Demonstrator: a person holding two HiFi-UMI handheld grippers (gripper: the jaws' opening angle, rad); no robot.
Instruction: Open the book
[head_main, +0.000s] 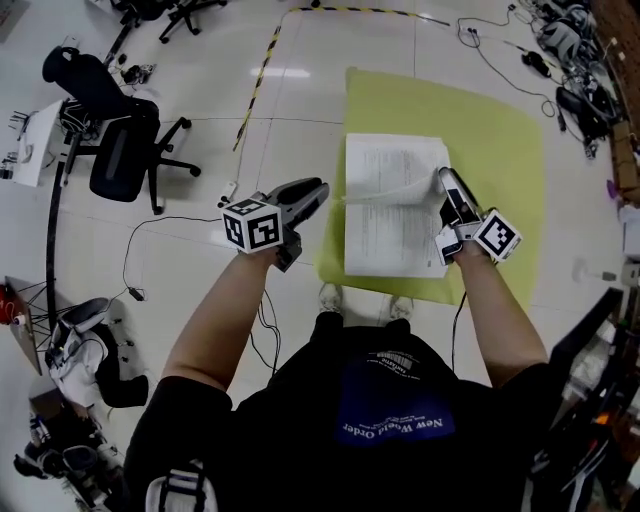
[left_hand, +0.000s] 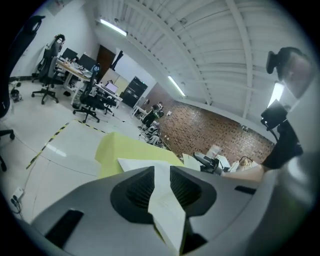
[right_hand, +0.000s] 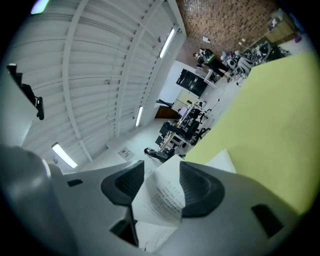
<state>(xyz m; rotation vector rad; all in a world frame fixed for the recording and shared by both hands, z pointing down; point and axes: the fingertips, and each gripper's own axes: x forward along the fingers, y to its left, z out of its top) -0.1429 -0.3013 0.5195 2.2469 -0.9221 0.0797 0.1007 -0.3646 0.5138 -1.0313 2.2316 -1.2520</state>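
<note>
Now, nearest the head camera, the person's two forearms reach forward from a dark shirt, one gripper in each hand. The left gripper (head_main: 318, 190) hangs just off the left edge of the book (head_main: 385, 215). Its own view shows the jaws clenched on a thin white sheet (left_hand: 167, 210), which runs forward from between the pads toward the book. Whether that sheet is a cover or a page cannot be told.

The right gripper (head_main: 447, 180) lies over the book's right edge. Its jaws stand wide, with a bowed printed page (right_hand: 162, 197) between them touching both pads. This looks like a loose hold on the page and not a release.

Just beyond the jaws, the book lies flat on the yellow tabletop (head_main: 500, 130), spread to two printed faces, and one page curls up toward the right gripper. Judged from this, the opening is largely done, since text shows on both sides. What looks left is to lay the lifted leaves down, let go of both and draw the grippers clear so the book rests open by itself.

Farther off, beyond the tabletop, the pale floor carries an office chair (head_main: 120, 160), a strip of striped tape (head_main: 258, 80) and loose cables.
</note>
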